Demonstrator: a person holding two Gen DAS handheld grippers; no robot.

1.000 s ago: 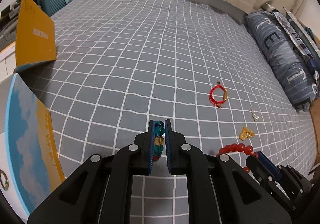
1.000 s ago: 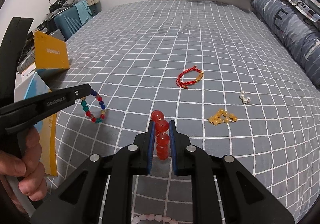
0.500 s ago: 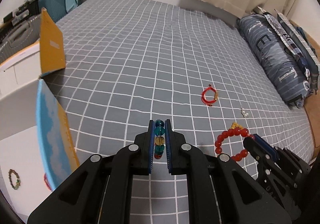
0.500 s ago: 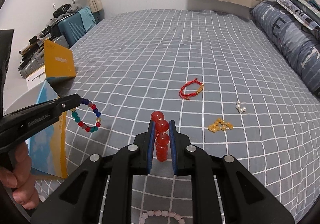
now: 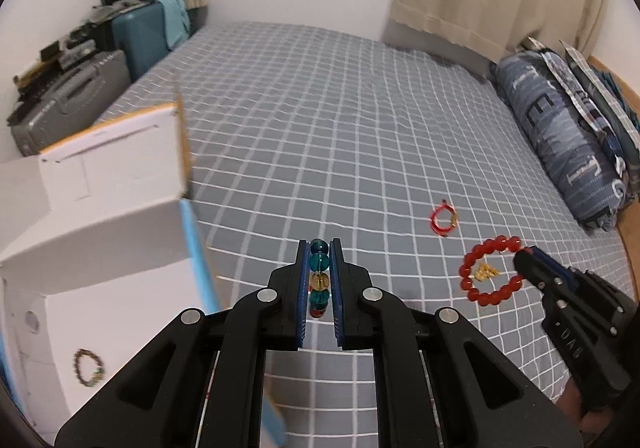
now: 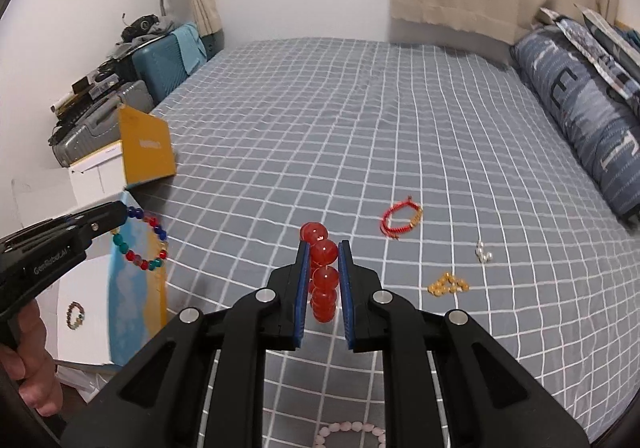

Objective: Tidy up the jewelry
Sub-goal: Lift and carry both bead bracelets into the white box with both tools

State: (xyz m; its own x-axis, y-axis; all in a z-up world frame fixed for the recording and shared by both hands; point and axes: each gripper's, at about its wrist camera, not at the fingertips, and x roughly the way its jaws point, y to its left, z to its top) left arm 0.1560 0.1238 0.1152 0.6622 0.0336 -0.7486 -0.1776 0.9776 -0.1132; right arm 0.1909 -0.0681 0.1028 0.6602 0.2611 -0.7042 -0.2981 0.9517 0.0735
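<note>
Above the open white cardboard box point(image 5: 100, 288) at the bed's edge, our left gripper point(image 5: 319, 280), clamped on the multicoloured bead bracelet point(image 6: 142, 244), has swung in from over the grey checked bedspread point(image 5: 340, 135); a drop looks near. Our right gripper point(image 6: 323, 280) grips the red bead bracelet point(image 5: 490, 272). The red cord bracelet point(image 6: 400, 221), amber beads point(image 6: 448, 284), pearls point(image 6: 483, 252) and pink bracelet point(image 6: 352, 438) remain loose. The box's yellow flap point(image 6: 146, 147) may obstruct.

The pink bead bracelet point(image 6: 352, 435) is cut off by the bottom edge.
</note>
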